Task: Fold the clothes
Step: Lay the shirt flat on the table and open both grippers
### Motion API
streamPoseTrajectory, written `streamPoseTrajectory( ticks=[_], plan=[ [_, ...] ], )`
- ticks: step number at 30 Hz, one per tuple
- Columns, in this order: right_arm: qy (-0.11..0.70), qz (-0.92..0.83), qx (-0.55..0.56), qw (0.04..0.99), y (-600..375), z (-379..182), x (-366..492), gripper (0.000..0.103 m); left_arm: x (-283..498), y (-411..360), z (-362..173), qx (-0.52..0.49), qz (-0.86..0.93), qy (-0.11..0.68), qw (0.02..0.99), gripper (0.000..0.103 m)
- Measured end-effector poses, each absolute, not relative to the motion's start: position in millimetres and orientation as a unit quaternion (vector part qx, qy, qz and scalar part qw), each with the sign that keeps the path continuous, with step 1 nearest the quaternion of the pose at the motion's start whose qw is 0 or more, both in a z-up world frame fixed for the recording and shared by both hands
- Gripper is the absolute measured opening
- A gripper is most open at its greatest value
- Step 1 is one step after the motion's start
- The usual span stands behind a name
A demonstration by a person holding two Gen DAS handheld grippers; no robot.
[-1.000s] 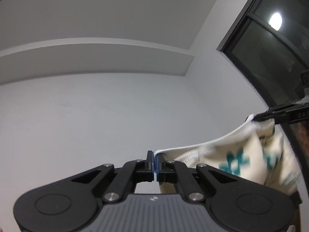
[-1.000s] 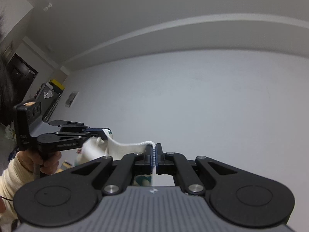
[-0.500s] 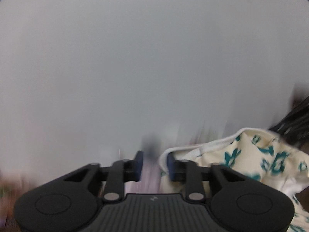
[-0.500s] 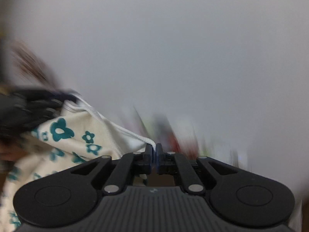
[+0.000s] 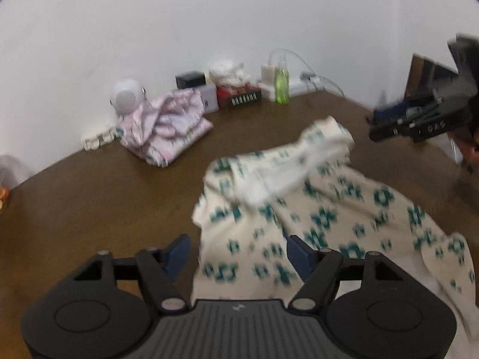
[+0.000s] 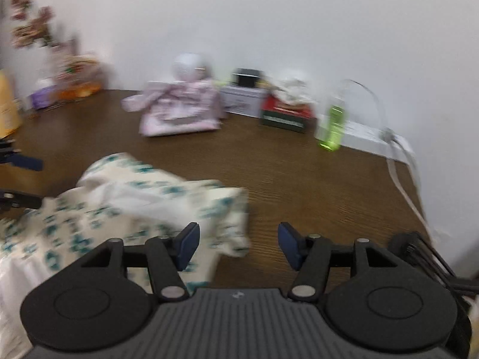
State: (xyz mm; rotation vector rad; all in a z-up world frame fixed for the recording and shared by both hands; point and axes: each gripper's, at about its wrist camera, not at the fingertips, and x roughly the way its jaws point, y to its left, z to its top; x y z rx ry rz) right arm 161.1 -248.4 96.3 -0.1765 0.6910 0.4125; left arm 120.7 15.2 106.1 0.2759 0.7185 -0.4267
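A cream garment with teal flower print (image 5: 314, 209) lies crumpled on the brown wooden table (image 5: 104, 197), blurred by motion. My left gripper (image 5: 238, 254) hangs open just above its near edge, nothing between the fingers. The right gripper (image 5: 419, 122) shows at the far right of the left wrist view, held by a hand. In the right wrist view the same garment (image 6: 119, 203) lies to the left, and my right gripper (image 6: 238, 246) stands open over its right edge and bare wood. A folded pink garment (image 5: 167, 125) rests at the back.
Along the wall stand a white round speaker (image 5: 125, 98), a grey box (image 6: 242, 101), a red box with white cloth on it (image 6: 284, 113), a green bottle (image 6: 332, 128) and a white cable (image 6: 401, 185). Bare wood (image 6: 314, 185) lies right of the garment.
Both grippers have swung down from facing the ceiling to facing the table. Each has opened and let go of the garment's white hem, and the garment has dropped onto the table.
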Motion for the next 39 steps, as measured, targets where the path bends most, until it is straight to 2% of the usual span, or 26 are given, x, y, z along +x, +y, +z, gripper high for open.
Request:
streamPoseTrajectory(
  ticks=[2,3,5,6,7,9,10,11,13,14,15,18,22,25,28,31,32,33,35,38,39],
  plan=[
    [0.297,0.242,-0.147,0.912,-222.2,98.2,146.0,0.062,105.6,11.5,97.2,0.141,-0.196,0.346,0.906,0.070],
    [0.269,0.261,-0.193,0.907,-205.4,98.4,136.7,0.073,98.6,10.1,91.3,0.145,-0.186,0.345,0.908,0.070],
    [0.174,0.276,-0.344,0.880,-164.2,81.8,116.7,0.087,84.4,7.2,79.6,0.153,-0.164,0.343,0.912,0.070],
    [0.150,0.273,-0.415,0.855,-142.4,63.7,116.8,0.083,77.3,5.8,73.8,0.157,-0.153,0.342,0.914,0.069],
    [0.168,0.274,-0.426,0.846,-133.0,54.0,131.0,0.078,70.3,4.4,67.9,0.161,-0.143,0.341,0.915,0.069],
    [0.203,0.276,-0.447,0.827,-114.2,34.7,159.3,0.052,57.2,9.5,59.8,0.145,-0.130,0.348,0.917,0.069],
    [0.220,0.277,-0.457,0.816,-104.8,25.0,173.5,0.042,52.7,15.5,57.5,0.131,-0.130,0.355,0.916,0.069],
    [0.250,0.278,-0.416,0.829,-109.7,28.9,190.4,0.008,50.3,22.0,55.9,0.125,-0.123,0.359,0.917,0.069],
    [0.309,0.279,-0.331,0.847,-119.5,36.7,224.2,0.005,46.1,34.6,52.4,0.114,-0.110,0.367,0.916,0.069],
    [0.337,0.266,-0.251,0.867,-136.7,48.5,240.7,0.004,51.3,37.8,49.6,0.124,-0.110,0.365,0.916,0.067],
    [0.362,0.234,-0.170,0.886,-159.2,58.3,255.7,0.004,56.6,41.1,46.8,0.134,-0.110,0.362,0.916,0.065],
    [0.417,0.162,-0.025,0.894,-221.7,62.2,279.7,0.004,72.8,50.5,38.5,0.164,-0.110,0.354,0.914,0.063],
    [0.481,0.128,0.025,0.867,-264.4,57.4,262.4,0.004,122.8,41.7,31.9,0.280,-0.039,0.309,0.908,0.063],
    [0.501,0.157,0.061,0.849,-282.7,68.2,223.5,0.005,147.5,41.7,35.9,0.311,0.001,0.286,0.906,0.061],
    [0.507,0.200,0.110,0.831,-297.4,80.2,168.6,0.005,135.2,44.9,61.4,0.286,-0.001,0.264,0.921,0.061],
    [0.510,0.191,0.122,0.830,-313.2,83.6,121.4,0.006,98.3,45.6,88.4,0.203,-0.080,0.264,0.939,0.064],
    [0.494,0.160,0.073,0.851,-315.9,85.0,111.5,0.011,85.7,45.2,96.9,0.177,-0.107,0.263,0.942,0.066],
    [0.476,0.129,0.023,0.870,-318.7,86.4,101.6,0.031,69.7,35.9,97.4,0.170,-0.139,0.263,0.939,0.067],
    [0.434,0.061,-0.072,0.896,-321.9,89.9,84.9,0.049,38.6,19.3,92.1,0.155,-0.208,0.283,0.923,0.067],
    [0.357,0.127,-0.065,0.923,-319.5,111.8,59.8,0.049,-4.8,0.1,80.4,0.124,-0.315,0.319,0.885,0.067],
    [0.327,0.178,-0.060,0.926,-313.9,119.6,49.7,0.053,-17.8,-5.4,76.5,0.130,-0.338,0.317,0.876,0.067]
  ],
)
